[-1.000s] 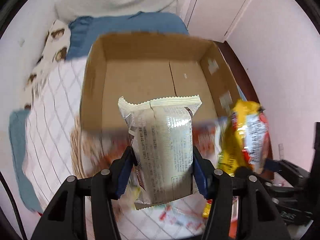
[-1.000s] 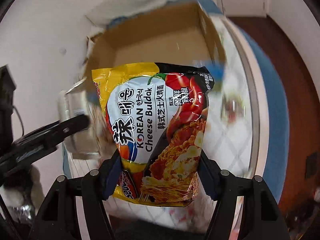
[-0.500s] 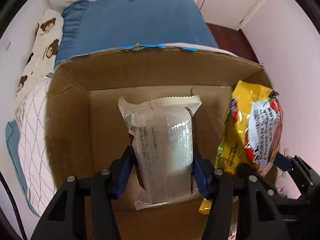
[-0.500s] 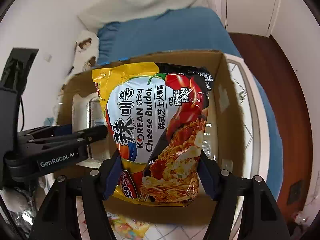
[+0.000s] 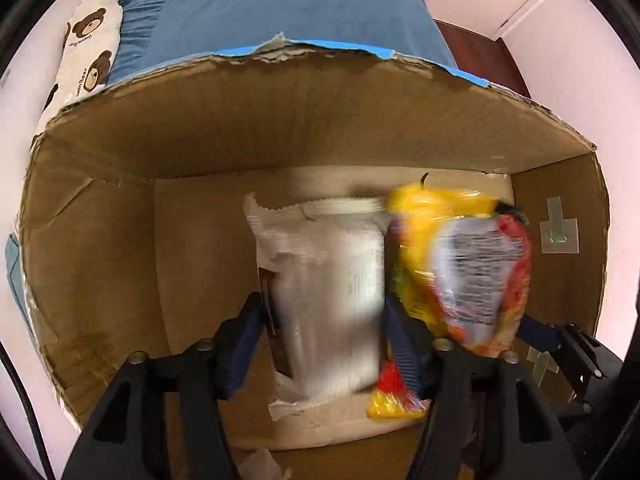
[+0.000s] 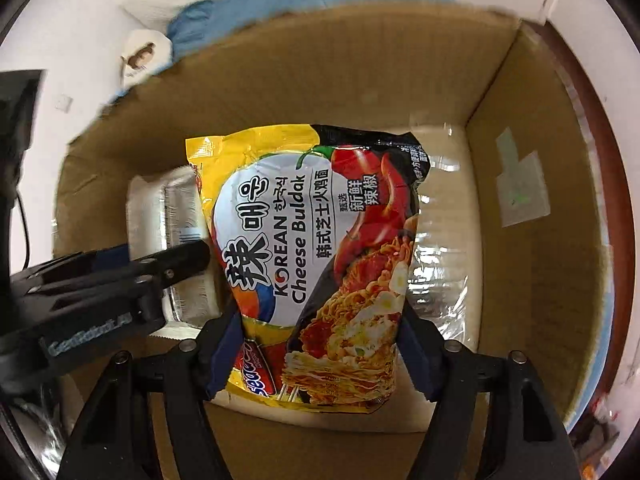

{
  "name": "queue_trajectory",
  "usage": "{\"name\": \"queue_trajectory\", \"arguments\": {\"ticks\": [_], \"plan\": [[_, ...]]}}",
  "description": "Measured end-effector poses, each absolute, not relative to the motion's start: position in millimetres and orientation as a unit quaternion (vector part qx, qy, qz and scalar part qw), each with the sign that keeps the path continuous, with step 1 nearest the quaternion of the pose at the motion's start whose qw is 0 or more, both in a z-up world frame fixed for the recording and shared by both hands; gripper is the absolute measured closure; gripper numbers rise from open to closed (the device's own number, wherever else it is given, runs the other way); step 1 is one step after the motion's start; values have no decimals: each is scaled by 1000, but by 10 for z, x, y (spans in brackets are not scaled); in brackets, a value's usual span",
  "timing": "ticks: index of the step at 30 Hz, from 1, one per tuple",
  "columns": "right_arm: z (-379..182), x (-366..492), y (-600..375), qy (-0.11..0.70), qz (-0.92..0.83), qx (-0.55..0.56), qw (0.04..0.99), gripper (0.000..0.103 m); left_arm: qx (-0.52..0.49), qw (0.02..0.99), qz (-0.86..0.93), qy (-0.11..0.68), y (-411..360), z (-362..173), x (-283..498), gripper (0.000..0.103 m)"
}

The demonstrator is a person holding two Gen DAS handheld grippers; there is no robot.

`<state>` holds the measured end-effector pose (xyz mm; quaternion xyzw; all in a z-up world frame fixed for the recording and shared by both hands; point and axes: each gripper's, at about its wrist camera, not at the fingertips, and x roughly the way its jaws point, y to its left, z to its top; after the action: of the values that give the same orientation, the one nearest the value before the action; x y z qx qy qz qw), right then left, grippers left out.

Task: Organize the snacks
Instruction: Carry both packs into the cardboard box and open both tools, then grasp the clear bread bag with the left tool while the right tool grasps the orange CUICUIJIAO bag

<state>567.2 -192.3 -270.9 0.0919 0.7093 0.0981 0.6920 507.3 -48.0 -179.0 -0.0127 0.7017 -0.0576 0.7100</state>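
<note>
Nearest the left wrist camera, the left gripper [image 5: 324,320] points straight down into the cardboard box [image 5: 280,128], its jaws opening with the silver snack packet [image 5: 324,280] between them; the packet is blurred, which I read as it slipping free, and whether the blue pads [image 5: 244,344] still press its sides cannot be told for sure, though a gap shows at the left pad. The reason for this pose seems plain: the packet is brought low over the box floor before release, so that it lands flat rather than tumbling. Just beside it on the right, the yellow Cheese Buldak noodle packet [image 5: 460,264] is also blurred and overlaps the silver packet's edge. In the right wrist view the right gripper [image 6: 320,356] leans steeply down, a little off vertical, its jaws likewise opening around the noodle packet [image 6: 312,256]; the packet's lower sides sit between the pads [image 6: 416,356], printed face up towards the camera, and the pads look to be at its edges without clearly squeezing. The two tools work side by side, the left gripper's body [image 6: 100,292] crossing the left of this view, so both packets are meant to lie next to each other in the box. Farther off stand the box's far wall and torn rim with blue tape [image 5: 384,53], tape patches on its right wall [image 6: 520,184], and beyond that a blue bed cover [image 5: 280,12] and a bear-print pillow [image 5: 90,48].
</note>
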Motion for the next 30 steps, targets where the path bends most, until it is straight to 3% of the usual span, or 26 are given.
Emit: {"name": "queue_trajectory", "arguments": {"ticks": [2,13,30], "plan": [[-2723,5697,-1958,711,100,98,689,6,-5,712,-58,700,-484,-1796,5073,10],[-2339,5648,-2098,678,86,52,728,5,-27,747,-36,663,-261,-1497,4806,10],[-1453,4671,-1882,595,99,18,797,5,-21,824,-26,566,-160,-590,3910,10]]}}
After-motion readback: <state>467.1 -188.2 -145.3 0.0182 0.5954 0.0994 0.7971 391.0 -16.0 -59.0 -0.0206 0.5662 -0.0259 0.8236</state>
